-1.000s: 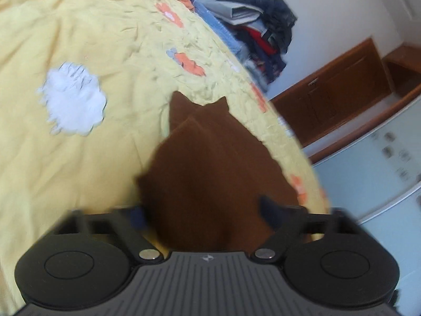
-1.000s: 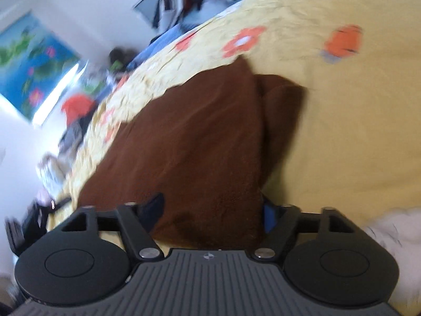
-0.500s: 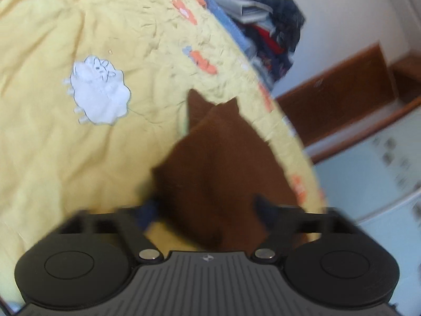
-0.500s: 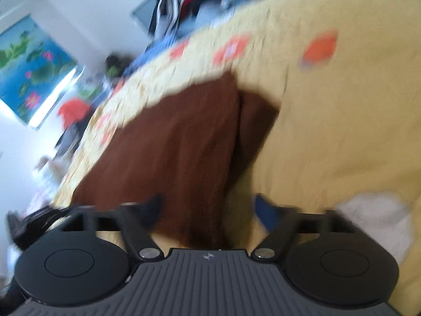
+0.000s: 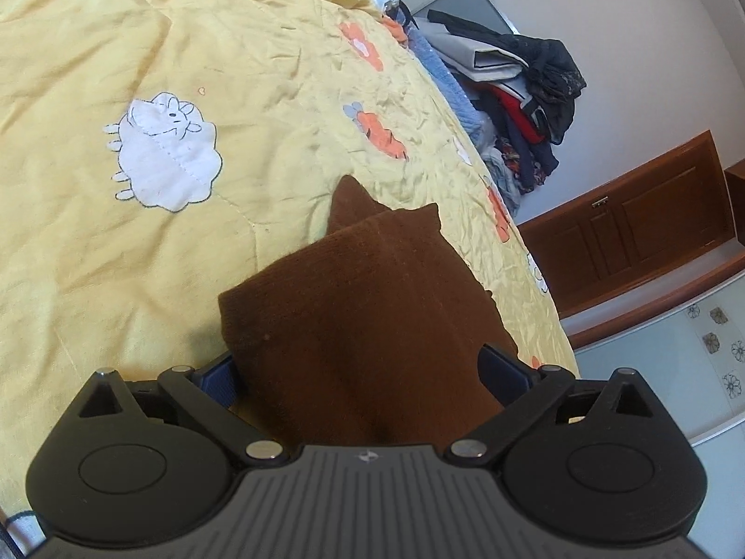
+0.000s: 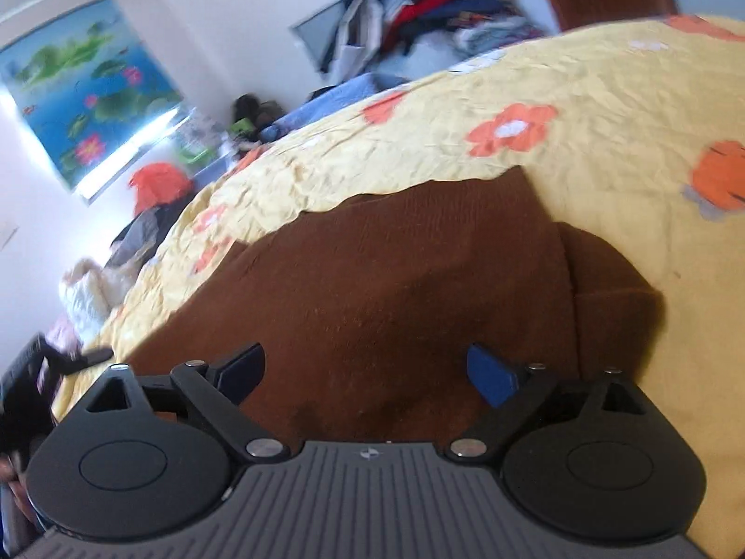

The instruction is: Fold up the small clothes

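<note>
A small brown garment (image 5: 368,316) lies folded on the yellow quilt (image 5: 139,242). In the left wrist view my left gripper (image 5: 358,368) hovers at the garment's near end, its jaws opening wide; the cloth lies between and under the blue pads (image 5: 500,365) and is not pinched. In the right wrist view the same brown garment (image 6: 396,279) spreads across the yellow quilt (image 6: 582,93), a folded layer showing at its right side. My right gripper (image 6: 368,363) is over its near edge with its jaws opening, nothing pinched between the pads (image 6: 489,372).
The quilt carries a white sheep patch (image 5: 163,153) and orange flowers (image 6: 512,128). A heap of clothes (image 5: 517,88) is piled beyond the bed by the wall. A wooden cabinet (image 5: 642,228) stands at the right. A pond picture (image 6: 88,93) hangs on the far wall.
Both grippers' jaws have spread apart and let the brown garment go. The right gripper has swung sideways along the garment; the left has stayed near the same end, rolling a little.
</note>
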The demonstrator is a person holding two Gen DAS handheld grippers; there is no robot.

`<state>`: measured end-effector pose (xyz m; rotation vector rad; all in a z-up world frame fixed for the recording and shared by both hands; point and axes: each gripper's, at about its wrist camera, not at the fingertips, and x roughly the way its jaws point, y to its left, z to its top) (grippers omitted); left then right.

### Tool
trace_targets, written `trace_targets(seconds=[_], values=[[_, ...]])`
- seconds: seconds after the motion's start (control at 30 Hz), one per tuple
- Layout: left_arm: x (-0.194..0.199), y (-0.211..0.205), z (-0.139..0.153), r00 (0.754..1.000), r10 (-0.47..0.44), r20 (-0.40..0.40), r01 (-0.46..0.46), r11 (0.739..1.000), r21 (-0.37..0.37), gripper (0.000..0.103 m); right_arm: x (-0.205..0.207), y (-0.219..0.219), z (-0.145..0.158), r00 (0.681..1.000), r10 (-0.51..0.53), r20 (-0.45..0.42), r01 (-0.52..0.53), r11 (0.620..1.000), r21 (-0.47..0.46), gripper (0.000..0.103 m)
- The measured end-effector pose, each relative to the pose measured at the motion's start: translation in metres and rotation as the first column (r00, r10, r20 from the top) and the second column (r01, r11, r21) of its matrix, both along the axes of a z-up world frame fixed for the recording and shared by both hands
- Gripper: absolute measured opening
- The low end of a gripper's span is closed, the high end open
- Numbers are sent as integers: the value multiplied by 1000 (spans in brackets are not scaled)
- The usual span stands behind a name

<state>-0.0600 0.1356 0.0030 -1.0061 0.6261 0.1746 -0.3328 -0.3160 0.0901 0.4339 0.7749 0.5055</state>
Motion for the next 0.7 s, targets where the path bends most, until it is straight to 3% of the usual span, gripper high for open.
trace_targets(seconds=[0.1, 0.17, 0.2, 0.23, 0.27, 0.3, 0.33, 0.4, 0.5, 0.53, 0.6, 0.63, 0.7], values=[[5, -12, 3, 1000, 1, -14, 0, 998, 56, 102, -34, -9, 1, 998, 17, 53, -23, 993, 115, 97], [12, -22, 5, 999, -5, -34, 9, 994, 107, 97, -54, -16, -15, 1000, 26, 11, -28, 990, 136, 103], [17, -28, 7, 998, -14, -54, 22, 990, 141, 82, -64, -24, -26, 1000, 26, 4, -26, 989, 148, 102], [22, -34, 9, 997, -17, -80, 32, 980, 194, 71, -77, -35, -29, 998, 17, 68, -29, 984, 174, 103], [27, -39, 10, 993, -16, -117, 45, 966, 254, 42, -90, -42, -33, 996, 16, 90, -32, 983, 179, 103], [31, -43, 10, 989, -13, -146, 58, 950, 306, 31, -96, -51, -32, 995, 16, 100, -33, 984, 174, 103], [33, -46, 11, 988, -16, -157, 69, 938, 340, 30, -103, -53, -32, 995, 19, 102, -36, 985, 166, 103], [38, -52, 16, 986, -19, -165, 82, 922, 380, 17, -102, -54, -31, 994, 18, 105, -36, 985, 171, 103], [45, -78, 35, 989, -40, -146, 107, 865, 490, 14, -103, -63, -31, 995, 11, 97, -32, 974, 224, 103], [46, -95, 46, 989, -86, -120, 138, 825, 548, 13, -72, -59, -34, 996, 6, 90, -28, 967, 253, 103], [44, -142, 66, 971, -233, -61, 211, 699, 683, 12, -54, -80, -36, 997, -13, 76, -13, 944, 329, 103], [40, -169, 73, 942, -334, -40, 251, 620, 743, 11, -34, -86, -44, 997, -23, 67, -4, 929, 369, 102], [29, -220, 73, 844, -533, -60, 336, 438, 834, 7, -14, -102, -49, 999, -42, 28, 25, 890, 455, 101]])
